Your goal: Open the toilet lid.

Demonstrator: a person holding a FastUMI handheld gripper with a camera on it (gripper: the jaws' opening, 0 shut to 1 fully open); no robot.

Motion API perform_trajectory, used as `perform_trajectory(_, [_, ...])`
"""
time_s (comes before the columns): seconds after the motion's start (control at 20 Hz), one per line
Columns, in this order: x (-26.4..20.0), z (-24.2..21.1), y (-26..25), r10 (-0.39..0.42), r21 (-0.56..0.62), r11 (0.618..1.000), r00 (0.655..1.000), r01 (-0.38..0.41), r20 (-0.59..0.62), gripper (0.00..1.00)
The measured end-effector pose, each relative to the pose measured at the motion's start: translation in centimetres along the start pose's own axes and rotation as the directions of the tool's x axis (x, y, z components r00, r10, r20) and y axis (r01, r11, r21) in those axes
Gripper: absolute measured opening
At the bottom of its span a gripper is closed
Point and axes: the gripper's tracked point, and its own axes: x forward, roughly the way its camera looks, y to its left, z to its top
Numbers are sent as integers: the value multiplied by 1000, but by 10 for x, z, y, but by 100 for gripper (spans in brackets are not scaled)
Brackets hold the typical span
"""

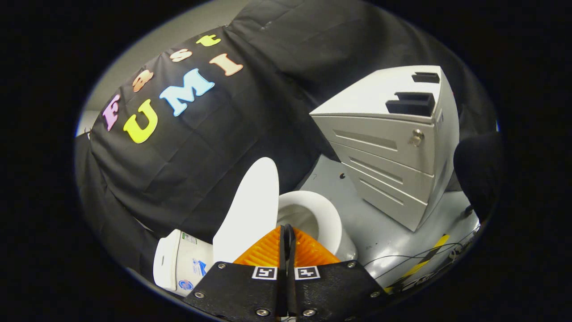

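Tool [287,232] closed, raised lid [248,210] just ahead.

White toilet lid [250,210] stands raised, seemingly against the tank [178,264], baring the open bowl [315,214] beside it

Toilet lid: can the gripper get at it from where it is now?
Probably yes. The toilet lid already stands raised over the open bowl, just beyond the gripper, whose orange fingers are shut on nothing. Nothing lies between them.
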Motion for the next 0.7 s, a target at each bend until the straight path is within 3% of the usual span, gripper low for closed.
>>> perform_trajectory(0.15, [-11,9,21,26,-30,999,999,-25,28,0])
perform_trajectory(0.35, [-25,17,51,53,-156,987,998,-45,46,0])
perform_trajectory(0.7, [-43,24,87,56,-299,954,996,-32,71,0])
